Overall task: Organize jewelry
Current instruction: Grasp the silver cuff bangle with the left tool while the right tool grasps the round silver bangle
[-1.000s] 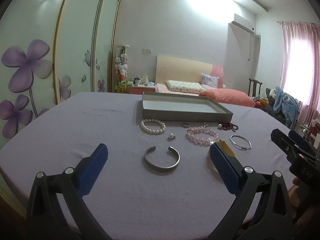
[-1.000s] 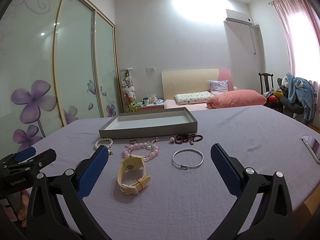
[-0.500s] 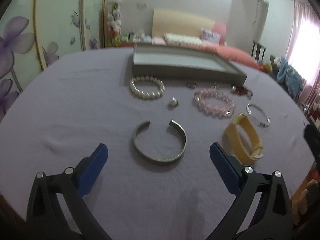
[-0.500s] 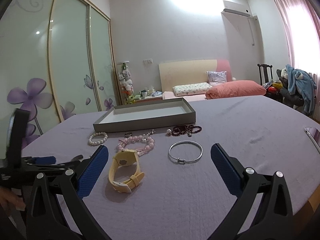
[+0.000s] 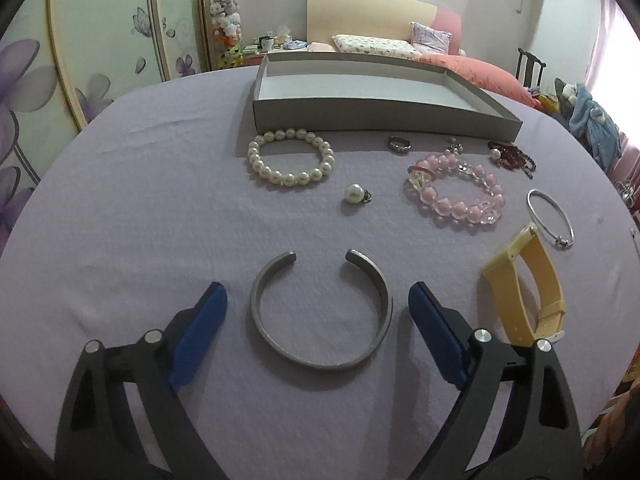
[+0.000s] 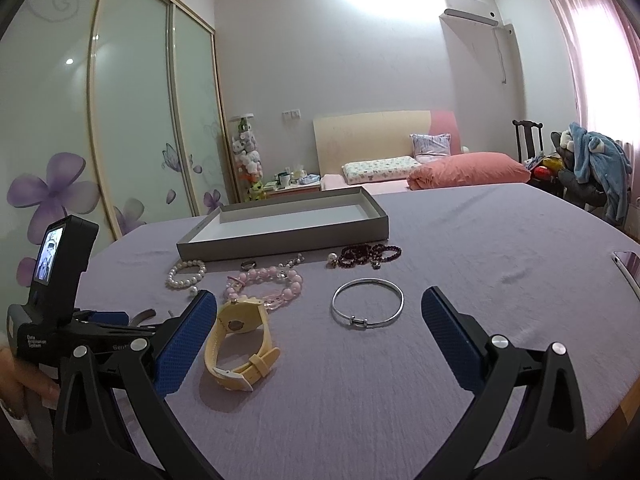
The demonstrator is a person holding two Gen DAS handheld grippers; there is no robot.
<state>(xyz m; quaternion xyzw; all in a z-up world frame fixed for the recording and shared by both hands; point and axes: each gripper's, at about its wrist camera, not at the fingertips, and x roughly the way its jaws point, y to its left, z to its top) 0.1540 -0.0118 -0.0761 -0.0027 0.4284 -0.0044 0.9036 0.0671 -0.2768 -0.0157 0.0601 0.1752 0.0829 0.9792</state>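
A silver open cuff bracelet point(image 5: 320, 361) lies flat on the purple cloth, between the blue pads of my left gripper point(image 5: 318, 304). Its jaws are closing, and both pads stand clear of the cuff. Beyond it lie a pearl bracelet point(image 5: 288, 179), a loose pearl pendant point(image 5: 354, 193), a pink bead bracelet point(image 5: 456, 206), a ring point(image 5: 399, 144) and dark red beads point(image 5: 514, 156). An empty grey tray point(image 5: 380, 114) stands behind them. My right gripper point(image 6: 320, 300) hangs open above the cloth, with a yellow watch point(image 6: 240, 320) and a thin silver bangle point(image 6: 358, 322) just ahead of it.
The cloth-covered table point(image 6: 480, 240) drops off at the right, where a phone point(image 6: 628, 264) lies near the edge. The left gripper's body and a hand point(image 6: 24, 380) fill the lower left of the right wrist view. A bed and a wardrobe stand behind.
My left gripper has moved forward and tipped down over the silver cuff, which now sits between its pads; the jaws have narrowed a little. The right gripper has hardly moved.
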